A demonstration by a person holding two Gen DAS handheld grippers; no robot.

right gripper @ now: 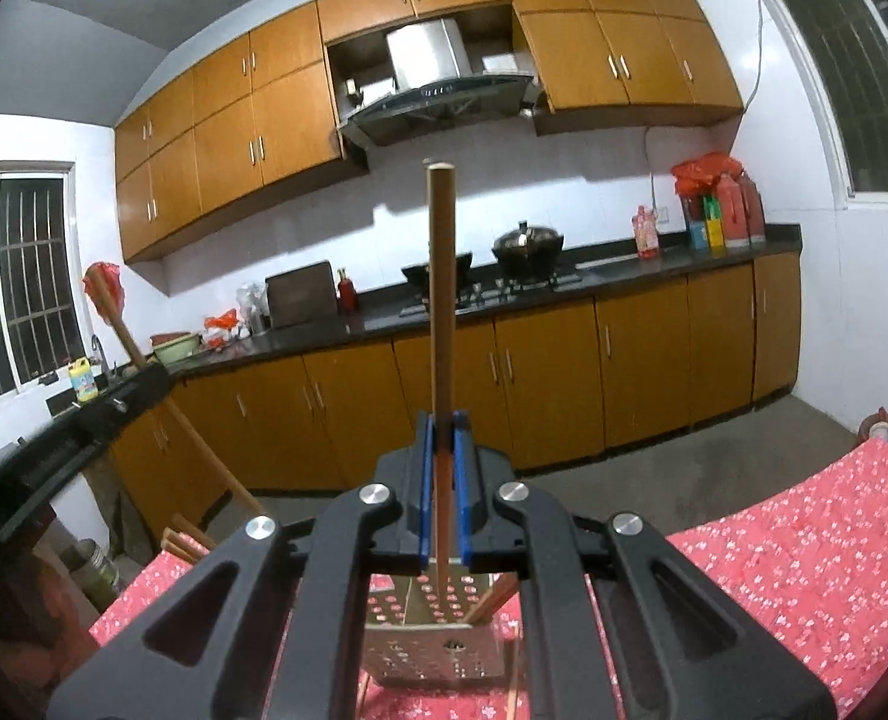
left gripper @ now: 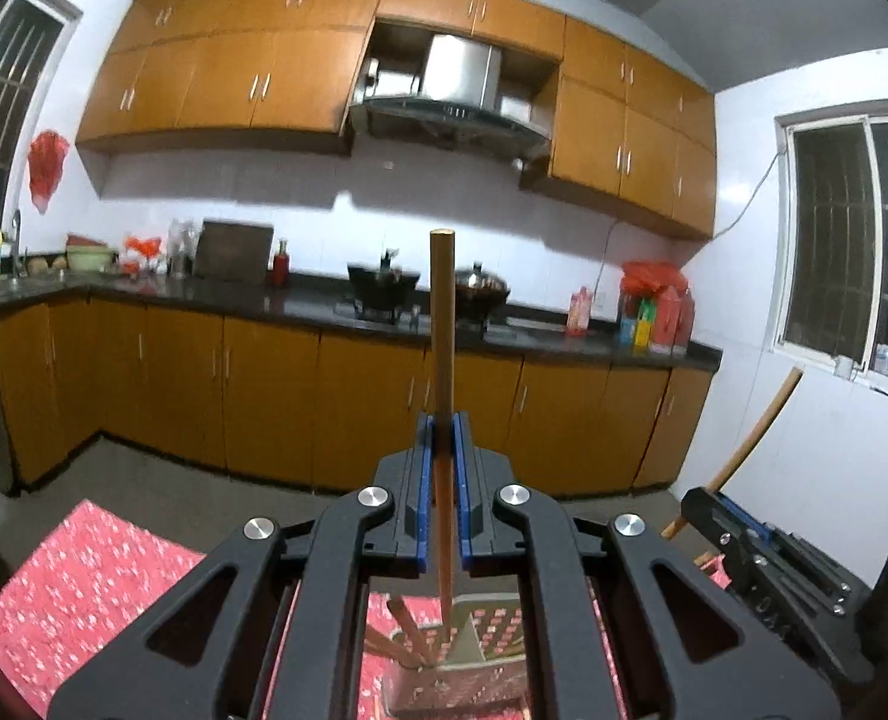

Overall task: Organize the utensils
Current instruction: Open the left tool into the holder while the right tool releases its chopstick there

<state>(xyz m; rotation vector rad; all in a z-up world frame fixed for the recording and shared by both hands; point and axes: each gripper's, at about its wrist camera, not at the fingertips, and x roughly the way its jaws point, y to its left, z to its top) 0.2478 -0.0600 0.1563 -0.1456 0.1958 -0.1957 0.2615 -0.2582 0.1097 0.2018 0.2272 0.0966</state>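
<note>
Kitchen backdrop: orange cabinets (left gripper: 216,372) are filling the middle of both views, with a dark counter (left gripper: 300,300) and a range hood (left gripper: 444,114) above them; a red flowered cloth (left gripper: 90,570) is covering the table along the lower edge.

Item 1, left view: I am holding one chopstick (left gripper: 442,324) upright in the left gripper (left gripper: 442,450), blue pads clenched on its lower half, its blunt end rising to frame centre and its thin end pointing down toward the perforated metal holder (left gripper: 492,624) at bottom centre.

Item 2, right view: the right gripper (right gripper: 442,450) is clamping a second chopstick (right gripper: 441,276) the same way, upright at frame centre, tip hanging over the same holder (right gripper: 432,630).

Item 3: further chopsticks (right gripper: 495,594) are leaning inside the holder, and at least one is lying on the cloth beside it, lower centre of the right view.

Handling, as I am judging it: each stick is looking light, stiff and smooth, so likely to pivot or slide between flat pads. Gripping near the middle, as now, is keeping it plumb. I cannot tell whether either tip is already inside the holder's rim.

Neighbour: each gripper is showing at the outer edge of the other's view, well apart.
</note>
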